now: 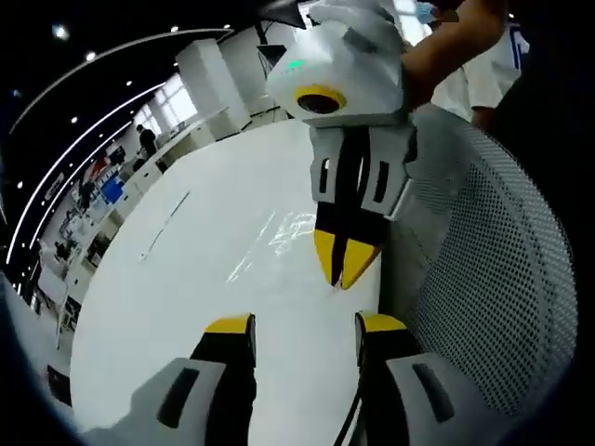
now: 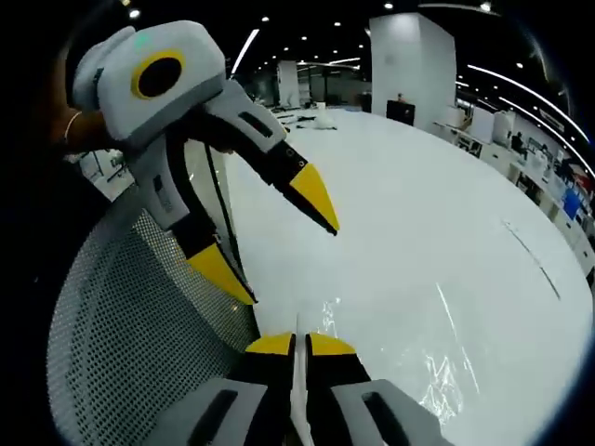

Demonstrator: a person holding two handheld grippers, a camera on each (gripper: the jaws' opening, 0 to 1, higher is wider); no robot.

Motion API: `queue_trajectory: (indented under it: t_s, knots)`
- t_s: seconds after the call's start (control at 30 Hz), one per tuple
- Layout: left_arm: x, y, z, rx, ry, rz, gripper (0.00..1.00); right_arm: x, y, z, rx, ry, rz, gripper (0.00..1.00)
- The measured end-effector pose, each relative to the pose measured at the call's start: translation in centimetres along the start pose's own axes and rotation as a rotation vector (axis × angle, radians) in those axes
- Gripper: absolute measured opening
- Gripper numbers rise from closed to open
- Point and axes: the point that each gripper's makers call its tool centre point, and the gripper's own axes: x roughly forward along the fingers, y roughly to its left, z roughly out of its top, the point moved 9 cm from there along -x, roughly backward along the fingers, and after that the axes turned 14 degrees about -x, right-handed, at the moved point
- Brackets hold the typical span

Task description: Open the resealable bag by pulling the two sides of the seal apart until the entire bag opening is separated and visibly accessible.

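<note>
A clear resealable bag (image 1: 279,234) lies flat on the white table (image 1: 167,307), visible mostly as glints. In the left gripper view my right gripper (image 1: 346,265) comes down from above, its yellow tips shut at the bag's near edge. My left gripper (image 1: 305,325) stands open just short of it, nothing between its jaws. In the right gripper view the bag (image 2: 446,372) spreads to the right, and a thin pale strip of it runs between the shut tips of my right gripper (image 2: 299,344). The left gripper (image 2: 274,242) hangs open above, apart from the bag.
A grey mesh chair back (image 1: 502,279) (image 2: 121,316) stands close beside both grippers at the table's edge. A person's forearm (image 1: 446,46) holds the right gripper. Far off are desks, a white pillar (image 2: 414,56) and small items on the table's far end (image 2: 321,116).
</note>
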Motion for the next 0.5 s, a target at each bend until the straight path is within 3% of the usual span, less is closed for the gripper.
queue_trajectory:
  t_s: [0.1, 0.23, 0.37, 0.5]
  knots:
    - [0.3, -0.4, 0.2, 0.097, 0.033, -0.020, 0.38, -0.1, 0.1, 0.1, -0.016, 0.010, -0.005, 0.00]
    - [0.5, -0.8, 0.5, 0.128, 0.031, -0.027, 0.32, -0.3, 0.3, 0.3, -0.027, 0.010, -0.011, 0.00]
    - [0.7, -1.1, 0.7, 0.154, 0.037, -0.023, 0.36, -0.3, 0.7, 0.5, -0.040, 0.009, -0.002, 0.00]
    - [0.7, -1.6, 1.1, 0.178, 0.029, -0.031, 0.32, -0.2, 1.0, 0.8, -0.070, 0.020, 0.003, 0.00]
